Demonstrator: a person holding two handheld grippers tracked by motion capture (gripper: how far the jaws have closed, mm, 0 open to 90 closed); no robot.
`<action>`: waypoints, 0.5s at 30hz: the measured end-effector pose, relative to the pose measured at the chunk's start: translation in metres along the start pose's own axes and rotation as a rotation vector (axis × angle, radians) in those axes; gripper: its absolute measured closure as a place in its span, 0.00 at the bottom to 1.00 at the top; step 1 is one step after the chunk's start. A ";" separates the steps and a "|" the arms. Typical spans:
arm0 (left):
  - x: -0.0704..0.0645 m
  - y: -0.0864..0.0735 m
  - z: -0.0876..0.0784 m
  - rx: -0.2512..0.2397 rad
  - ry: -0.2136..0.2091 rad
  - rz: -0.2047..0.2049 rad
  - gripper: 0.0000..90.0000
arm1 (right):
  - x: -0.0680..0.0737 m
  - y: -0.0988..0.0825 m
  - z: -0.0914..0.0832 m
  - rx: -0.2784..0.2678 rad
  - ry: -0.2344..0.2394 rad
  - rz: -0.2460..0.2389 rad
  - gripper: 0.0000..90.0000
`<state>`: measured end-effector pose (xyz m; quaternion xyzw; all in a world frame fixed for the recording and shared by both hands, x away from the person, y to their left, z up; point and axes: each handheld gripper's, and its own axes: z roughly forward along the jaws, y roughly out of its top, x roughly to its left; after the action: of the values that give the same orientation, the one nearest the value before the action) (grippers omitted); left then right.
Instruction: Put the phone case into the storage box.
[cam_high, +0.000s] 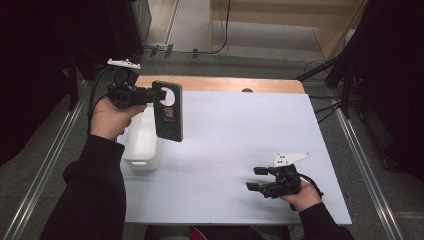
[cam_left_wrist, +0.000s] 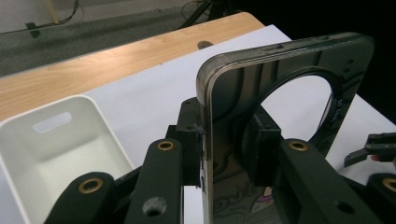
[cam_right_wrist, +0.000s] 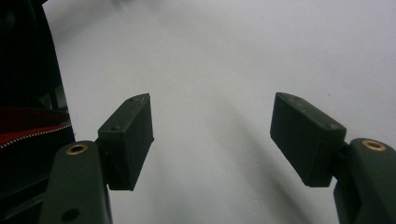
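My right gripper (cam_high: 256, 178) rests low over the white table sheet (cam_high: 235, 150), jaws parted, nothing between them. My left gripper (cam_high: 150, 95) is raised and clamped on the phone case (cam_high: 168, 111), pads pressing its upper edge beside the round camera cutout. The case hangs below the jaws, long axis near vertical, just above the white bin (cam_high: 141, 142).

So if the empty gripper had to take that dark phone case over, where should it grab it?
Probably the lower end of the phone case, coming from the right side. It hangs upright in the left gripper, whose jaws clamp the top beside the round cutout. The flat lower part hangs free above the table, thin enough for the right gripper's open jaws.
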<state>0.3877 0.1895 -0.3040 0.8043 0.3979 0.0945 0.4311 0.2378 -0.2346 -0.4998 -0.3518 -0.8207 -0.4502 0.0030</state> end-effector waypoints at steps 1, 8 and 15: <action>0.002 0.001 -0.001 0.000 0.004 -0.006 0.79 | 0.000 0.000 0.000 0.001 0.001 0.001 0.32; 0.011 0.006 -0.007 -0.007 0.038 -0.025 0.79 | 0.000 0.000 0.000 0.003 0.002 0.003 0.32; 0.023 0.010 -0.017 -0.018 0.066 -0.037 0.79 | 0.002 -0.002 -0.001 -0.001 0.001 0.001 0.32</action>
<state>0.4002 0.2136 -0.2904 0.7893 0.4260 0.1165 0.4266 0.2353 -0.2350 -0.5000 -0.3519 -0.8204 -0.4507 0.0033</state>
